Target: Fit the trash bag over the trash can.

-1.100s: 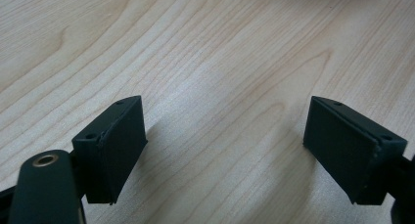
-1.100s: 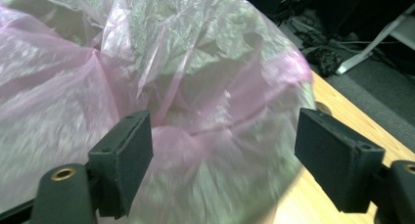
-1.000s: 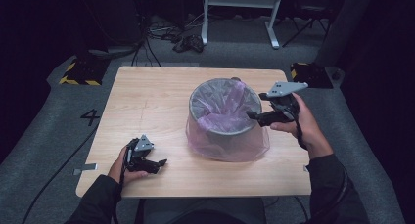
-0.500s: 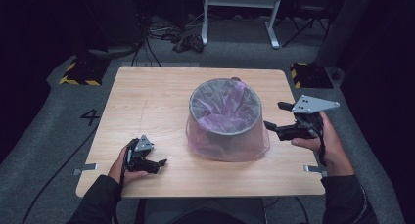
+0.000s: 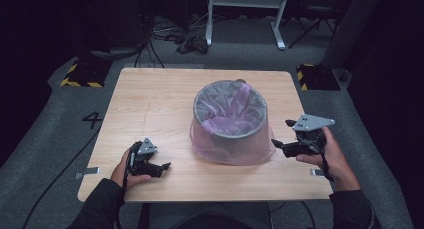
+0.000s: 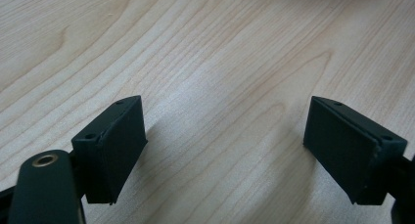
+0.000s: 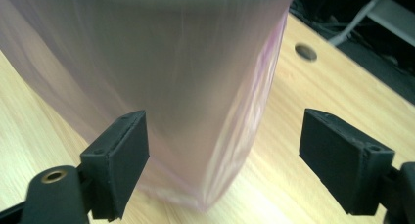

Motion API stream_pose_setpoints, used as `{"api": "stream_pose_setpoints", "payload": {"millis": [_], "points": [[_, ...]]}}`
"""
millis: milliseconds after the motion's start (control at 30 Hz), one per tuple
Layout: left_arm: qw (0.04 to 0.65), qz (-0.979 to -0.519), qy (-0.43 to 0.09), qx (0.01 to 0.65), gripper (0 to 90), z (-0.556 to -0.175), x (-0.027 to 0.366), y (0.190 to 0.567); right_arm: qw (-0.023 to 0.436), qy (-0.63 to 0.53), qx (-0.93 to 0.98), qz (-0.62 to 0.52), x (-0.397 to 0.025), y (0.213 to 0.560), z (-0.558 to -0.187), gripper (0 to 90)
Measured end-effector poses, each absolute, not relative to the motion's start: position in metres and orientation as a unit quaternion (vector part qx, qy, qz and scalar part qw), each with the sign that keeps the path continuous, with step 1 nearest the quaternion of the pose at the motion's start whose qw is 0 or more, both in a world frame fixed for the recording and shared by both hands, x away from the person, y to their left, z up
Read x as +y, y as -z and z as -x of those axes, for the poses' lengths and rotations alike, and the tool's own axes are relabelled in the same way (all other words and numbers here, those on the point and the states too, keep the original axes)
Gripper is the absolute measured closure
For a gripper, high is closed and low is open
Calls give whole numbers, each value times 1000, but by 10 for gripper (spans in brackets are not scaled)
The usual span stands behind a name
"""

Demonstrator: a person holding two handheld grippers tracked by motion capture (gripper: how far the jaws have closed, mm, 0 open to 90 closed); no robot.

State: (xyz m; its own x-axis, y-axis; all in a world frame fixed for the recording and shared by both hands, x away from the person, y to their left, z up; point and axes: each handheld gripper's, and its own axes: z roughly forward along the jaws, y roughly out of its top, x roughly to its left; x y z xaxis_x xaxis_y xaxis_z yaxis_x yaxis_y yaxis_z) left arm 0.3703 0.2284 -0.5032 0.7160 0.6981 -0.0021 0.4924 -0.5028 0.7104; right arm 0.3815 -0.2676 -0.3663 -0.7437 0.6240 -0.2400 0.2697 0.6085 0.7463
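While its jaws gape wide and empty, the right gripper [image 5: 280, 145] has dropped from the rim to beside the pink plastic-lined grey round bin [image 5: 230, 120].

The surface [image 5: 165, 96] is pale wood with rounded corners, standing on grey carpet floor [image 5: 45, 139] in a dim room. A number four [image 5: 93, 120] is marked on the carpet, left of and beyond the left claw [image 5: 161, 167]. Yellow-and-black striped blocks [image 5: 80, 75] sit at both far corners. Farther back lie tangled cables [image 5: 192, 39] and a white metal frame [image 5: 245, 4]; the rest falls into darkness.
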Motion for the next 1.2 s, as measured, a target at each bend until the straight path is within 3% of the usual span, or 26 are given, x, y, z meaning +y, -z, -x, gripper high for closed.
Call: {"api": "stream_pose_setpoints", "payload": {"millis": [367, 633, 967, 1200], "points": [[356, -855, -145, 348, 155, -371, 228, 503, 227, -293, 887, -276, -282, 429, -382, 186], [357, -854, -144, 351, 155, -371, 228, 503, 192, -315, 871, -324, -301, 470, -383, 187], [357, -854, -144, 350, 154, -371, 228, 503, 162, -356, 839, -378, -321, 500, -384, 174], [357, -854, -145, 349, 154, -371, 228, 503, 179, -361, 832, -382, -322, 503, -382, 152]]}}
